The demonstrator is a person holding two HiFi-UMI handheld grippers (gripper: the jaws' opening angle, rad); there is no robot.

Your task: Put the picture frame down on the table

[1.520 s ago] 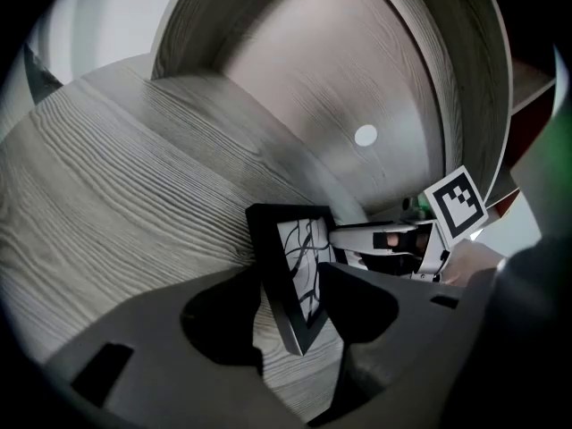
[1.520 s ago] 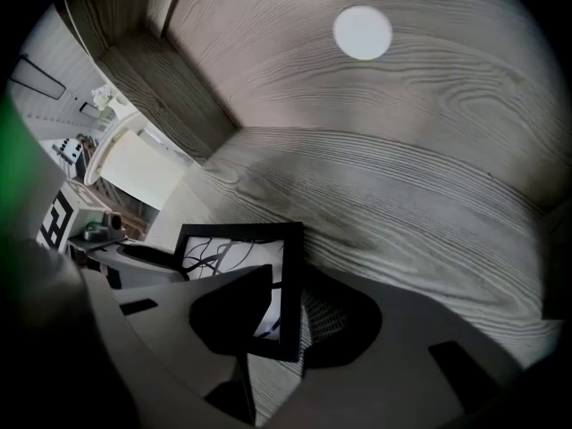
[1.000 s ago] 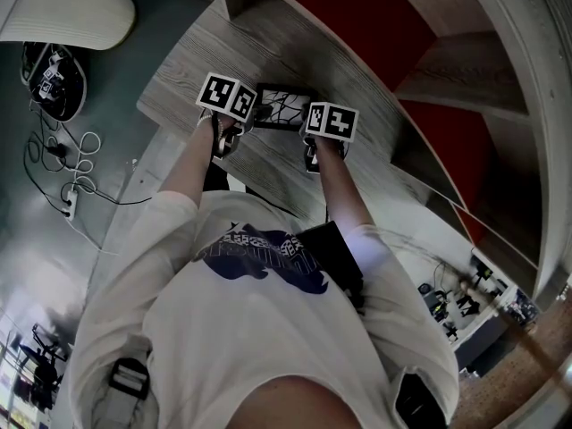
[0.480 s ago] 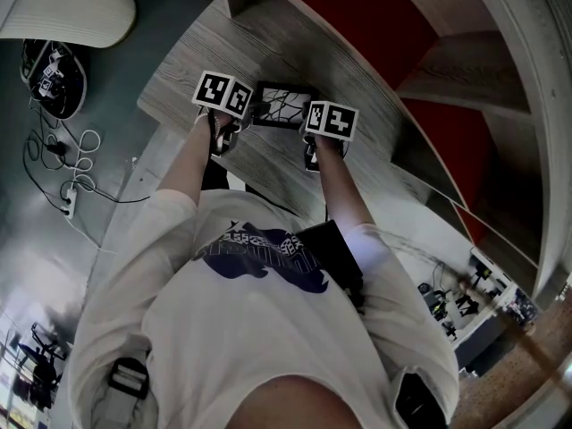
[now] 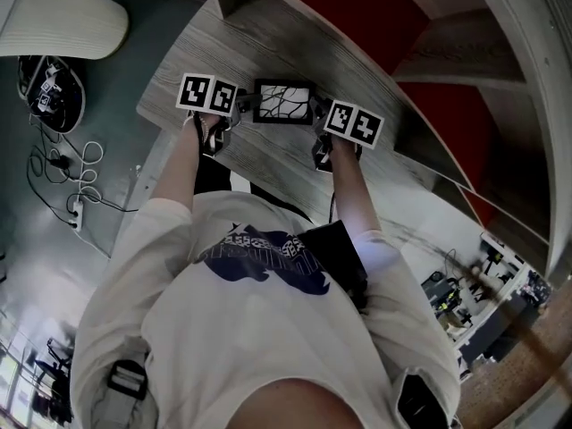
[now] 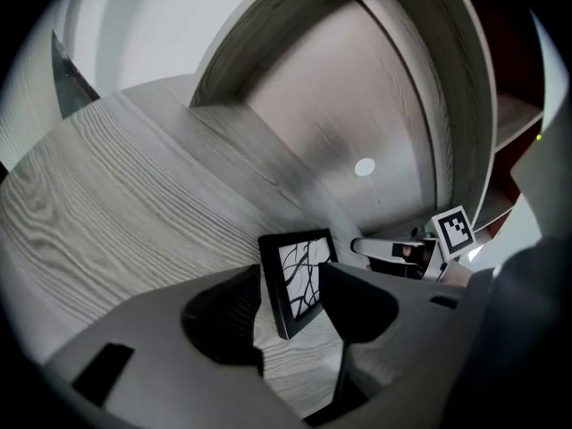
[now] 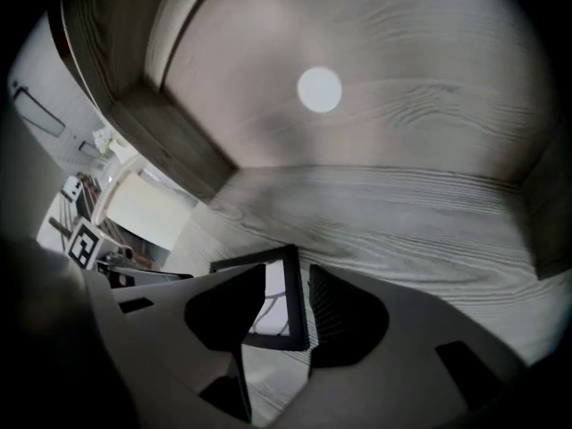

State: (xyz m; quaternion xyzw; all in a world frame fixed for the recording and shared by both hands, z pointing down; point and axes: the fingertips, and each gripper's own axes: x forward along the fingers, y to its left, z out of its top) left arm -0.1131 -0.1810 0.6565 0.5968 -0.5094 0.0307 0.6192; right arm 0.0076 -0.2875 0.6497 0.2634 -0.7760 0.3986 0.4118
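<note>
Room: dark floor (image 5: 121, 61) on the left with white cables (image 5: 67, 164) and a power strip (image 5: 71, 206); red-backed shelves (image 5: 375, 25) at upper right.
Table (image 5: 268, 47): grey wood grain, running up to the shelves.
Person (image 5: 259, 329): white shirt with a dark print, both forearms stretched out over the table.
Frame (image 5: 283, 103): black rim, white picture with dark branching lines; over the table between the two grippers, tilted near upright in the left gripper view (image 6: 302, 275); contact with the table not clear.
Left gripper (image 5: 243, 105): fingers closed on the frame's left side, one behind it, the other across the picture (image 6: 290, 275).
Right gripper (image 5: 316, 117): fingers closed on the frame's right rim, ribbed pad against its outer edge (image 7: 287, 271).
</note>
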